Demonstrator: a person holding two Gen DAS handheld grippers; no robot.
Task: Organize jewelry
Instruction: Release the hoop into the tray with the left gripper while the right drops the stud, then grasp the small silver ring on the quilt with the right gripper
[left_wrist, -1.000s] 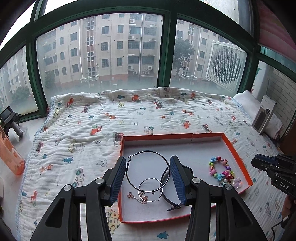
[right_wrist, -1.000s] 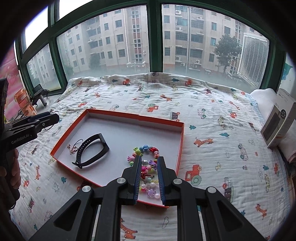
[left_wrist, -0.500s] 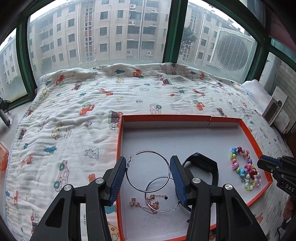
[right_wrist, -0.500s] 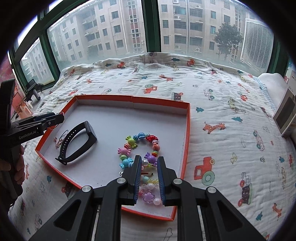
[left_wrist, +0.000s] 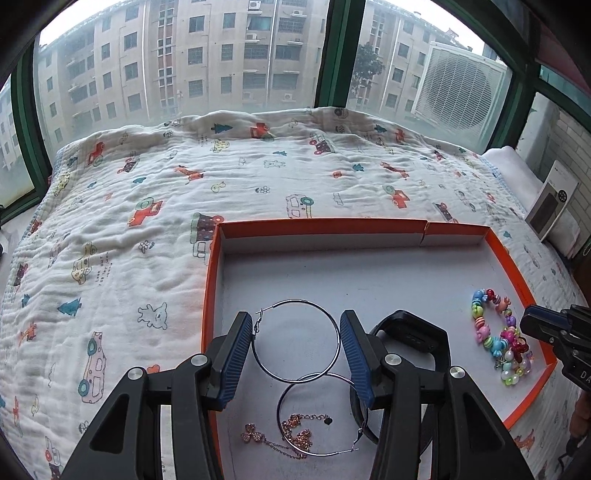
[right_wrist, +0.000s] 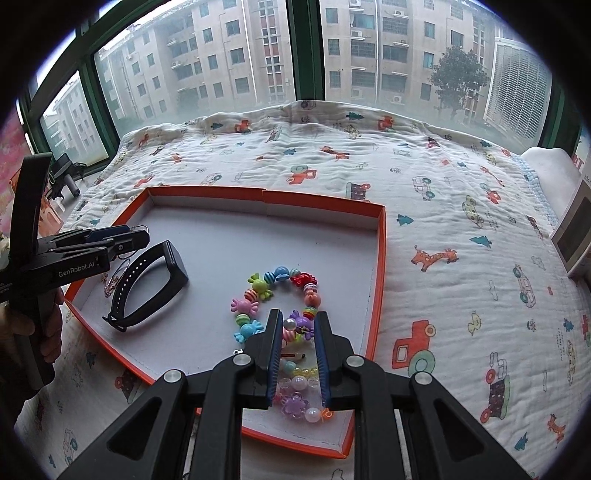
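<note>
One orange tray (left_wrist: 509, 258) sits on the cartoon-print blanket (left_wrist: 147, 206), and inside it I count two thin silver hoops, one black wristband (right_wrist: 147, 288), one bracelet of candy-coloured beads (right_wrist: 273, 291) and one small rose-gold chain with flower charms (left_wrist: 291, 432).

The larger hoop (left_wrist: 295, 340) lies flat on the tray floor. The left tongs (left_wrist: 295, 345) have their blue pads apart at either side of it, close to the wire; whether they touch it I cannot tell. The smaller hoop (left_wrist: 317, 413) overlaps the larger at about 6 o'clock and crosses the chain. The wristband lies at 3 o'clock of the hoops, partly hidden behind the tongs' right finger.

The right tongs (right_wrist: 297, 334) are nearly together over the near end of the beads, with a few beads between the pads; whether they pinch them I cannot tell.

One white box (left_wrist: 552, 206) leans at the blanket's far right.
</note>
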